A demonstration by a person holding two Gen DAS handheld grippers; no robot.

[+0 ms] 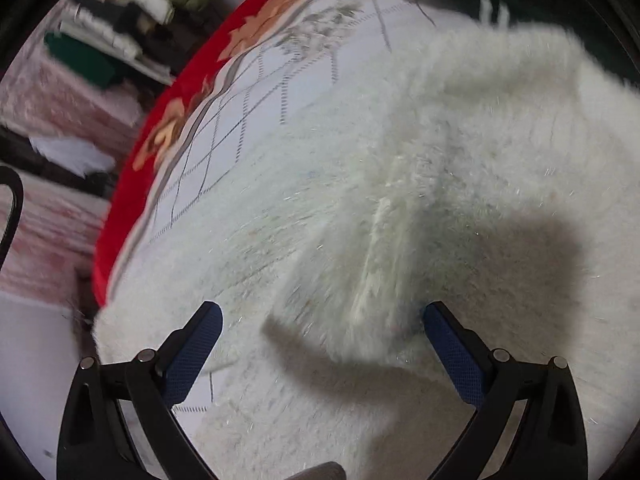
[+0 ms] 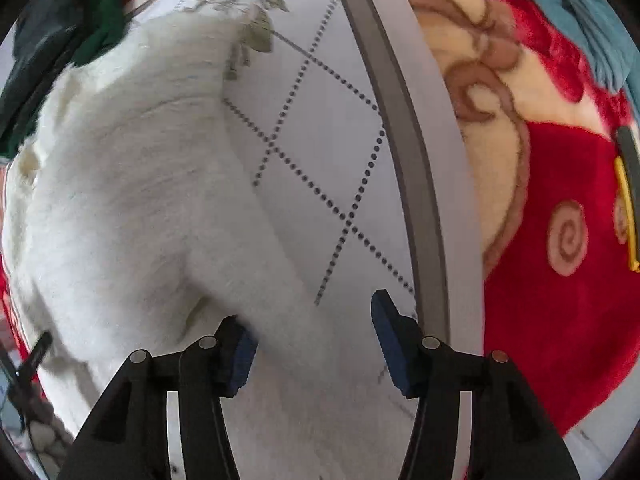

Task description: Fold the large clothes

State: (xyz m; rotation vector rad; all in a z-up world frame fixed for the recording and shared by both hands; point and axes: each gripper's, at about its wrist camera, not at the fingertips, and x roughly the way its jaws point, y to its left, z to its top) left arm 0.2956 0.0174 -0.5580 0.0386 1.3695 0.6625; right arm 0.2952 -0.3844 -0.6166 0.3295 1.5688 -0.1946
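White quilted bedding with dotted diamond lines carries a fluffy white sweater, a red blanket at 3 o'clock. Both claws gape, gripping nothing: left gripper over the sweater (blurred), right gripper astride a sleeve.

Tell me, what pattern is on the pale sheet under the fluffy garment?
A diamond grid of dark dotted lines on the sheet, clearest in the right wrist view.

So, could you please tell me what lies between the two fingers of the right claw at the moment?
In the right wrist view, the open right claw straddles a sleeve-like part of the fluffy white garment, lying on the white quilted sheet.
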